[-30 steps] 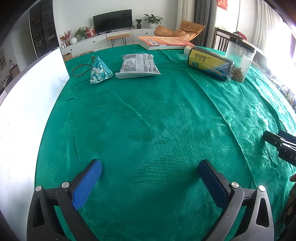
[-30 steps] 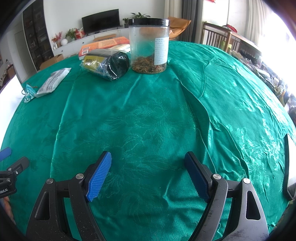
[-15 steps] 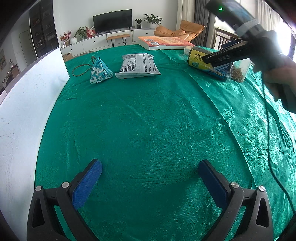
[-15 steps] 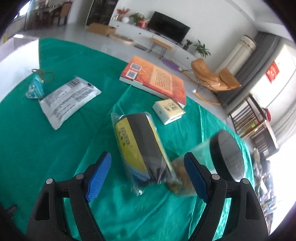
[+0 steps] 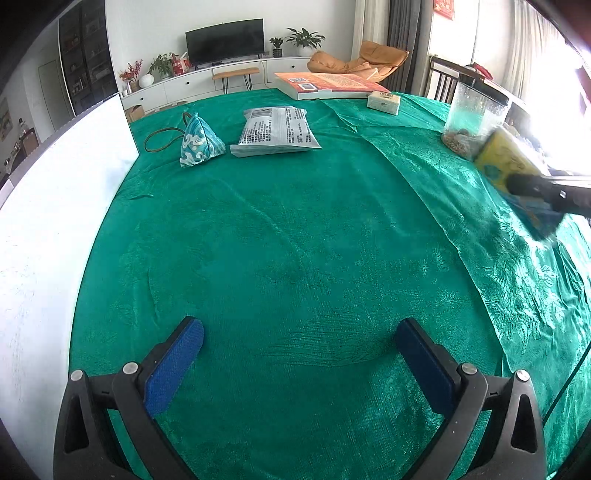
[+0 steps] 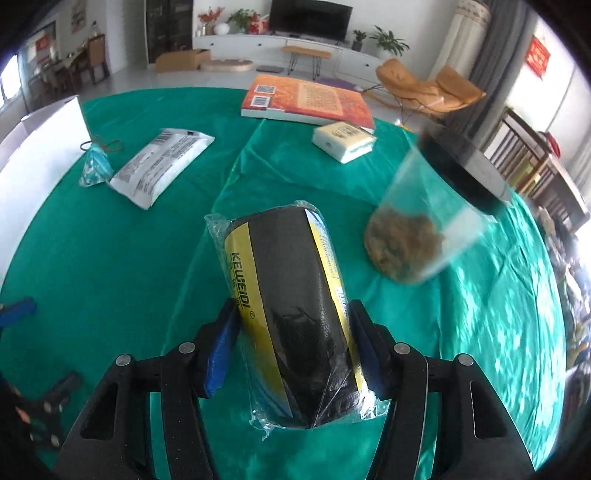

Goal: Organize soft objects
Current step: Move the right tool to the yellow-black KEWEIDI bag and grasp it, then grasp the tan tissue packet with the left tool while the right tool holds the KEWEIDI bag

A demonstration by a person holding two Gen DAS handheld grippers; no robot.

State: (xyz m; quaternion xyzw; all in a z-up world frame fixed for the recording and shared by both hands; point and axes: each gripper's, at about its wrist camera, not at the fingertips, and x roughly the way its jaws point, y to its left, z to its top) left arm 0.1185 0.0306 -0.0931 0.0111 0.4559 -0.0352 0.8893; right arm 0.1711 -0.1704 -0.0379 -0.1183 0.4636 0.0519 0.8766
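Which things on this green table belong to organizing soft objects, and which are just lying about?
Belonging:
black-and-yellow plastic-wrapped roll in the right gripper
blue patterned fabric pouch
white soft printed packet

Lying about:
orange book
clear lidded jar
small cream box

I'm looking into a home living room: a TV [image 5: 224, 41] on a long white cabinet [image 5: 207, 82], potted plants [image 5: 305, 36] along it, an orange lounge chair [image 6: 428, 88] by grey curtains [image 5: 399, 33], and a green-clothed table [image 5: 295, 236] with a book [image 6: 306, 99] on it.
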